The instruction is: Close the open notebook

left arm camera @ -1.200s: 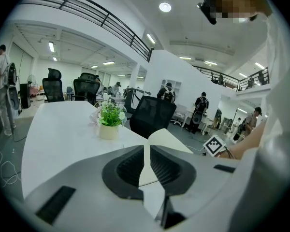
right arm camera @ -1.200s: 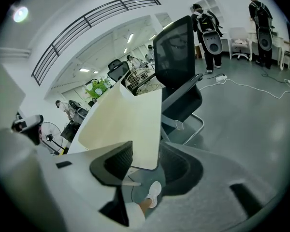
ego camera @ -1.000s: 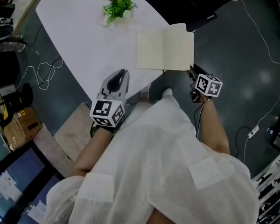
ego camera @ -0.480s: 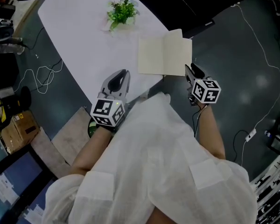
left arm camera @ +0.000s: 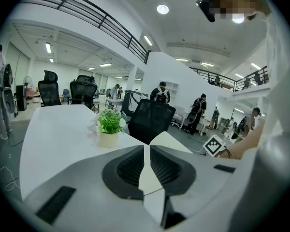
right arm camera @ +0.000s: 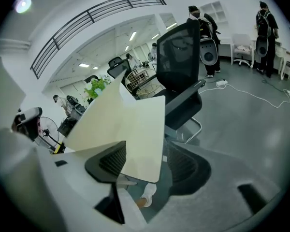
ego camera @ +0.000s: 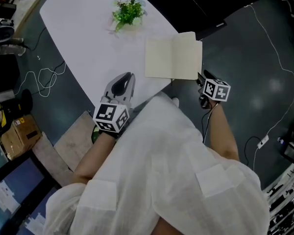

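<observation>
The open notebook [ego camera: 174,58] lies with cream pages up at the edge of the white table [ego camera: 83,38], its right half hanging past the edge. My right gripper [ego camera: 202,77] sits at the notebook's near right corner. In the right gripper view the corner of the right page [right arm camera: 135,124] stands between the jaws of the right gripper [right arm camera: 146,151], close to the left pad [right arm camera: 113,161] and apart from the right one. These jaws have just been opening and stand wide. My left gripper [ego camera: 127,78] rests on the table, left of the notebook, shut and empty [left arm camera: 146,151].
A small potted plant [ego camera: 128,10] stands on the table beyond the notebook, also seen from the left gripper [left arm camera: 110,122]. A black office chair [right arm camera: 183,71] stands off the table's right side. Cables trail over the dark floor [ego camera: 264,43].
My right gripper moved in to the notebook's near right corner, then eased slightly to the right. The left gripper stayed in place.
</observation>
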Available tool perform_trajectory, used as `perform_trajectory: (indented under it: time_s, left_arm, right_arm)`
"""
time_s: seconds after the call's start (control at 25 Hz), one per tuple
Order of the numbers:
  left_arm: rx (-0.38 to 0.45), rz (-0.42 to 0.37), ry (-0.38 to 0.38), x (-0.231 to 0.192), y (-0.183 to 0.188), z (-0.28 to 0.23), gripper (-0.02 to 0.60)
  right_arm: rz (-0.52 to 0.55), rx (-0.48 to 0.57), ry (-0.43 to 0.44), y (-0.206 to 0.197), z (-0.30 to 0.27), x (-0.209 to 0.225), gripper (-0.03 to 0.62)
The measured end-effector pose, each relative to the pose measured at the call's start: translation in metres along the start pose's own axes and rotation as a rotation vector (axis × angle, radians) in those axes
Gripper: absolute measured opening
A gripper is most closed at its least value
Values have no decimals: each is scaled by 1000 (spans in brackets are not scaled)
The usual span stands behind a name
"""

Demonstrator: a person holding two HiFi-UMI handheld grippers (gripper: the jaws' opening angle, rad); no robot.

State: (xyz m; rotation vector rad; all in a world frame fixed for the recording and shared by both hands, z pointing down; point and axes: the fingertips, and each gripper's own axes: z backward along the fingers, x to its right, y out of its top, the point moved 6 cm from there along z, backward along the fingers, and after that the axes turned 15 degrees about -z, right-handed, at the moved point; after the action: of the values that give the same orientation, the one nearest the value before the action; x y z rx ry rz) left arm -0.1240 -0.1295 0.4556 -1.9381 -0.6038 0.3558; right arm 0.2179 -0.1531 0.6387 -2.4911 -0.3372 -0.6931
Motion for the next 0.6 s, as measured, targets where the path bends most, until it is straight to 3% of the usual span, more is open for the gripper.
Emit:
perform_trajectory:
  time_s: [0.32, 0.6]
  left_arm:
    - [-15, 1, 7, 0, -2, -1, 34]
    - [-9, 0, 9, 0, 1, 0, 34]
  right_arm:
    - [-109, -106, 65, -17, -18, 9, 246]
    - [-142, -51, 89, -7, 4, 1, 192]
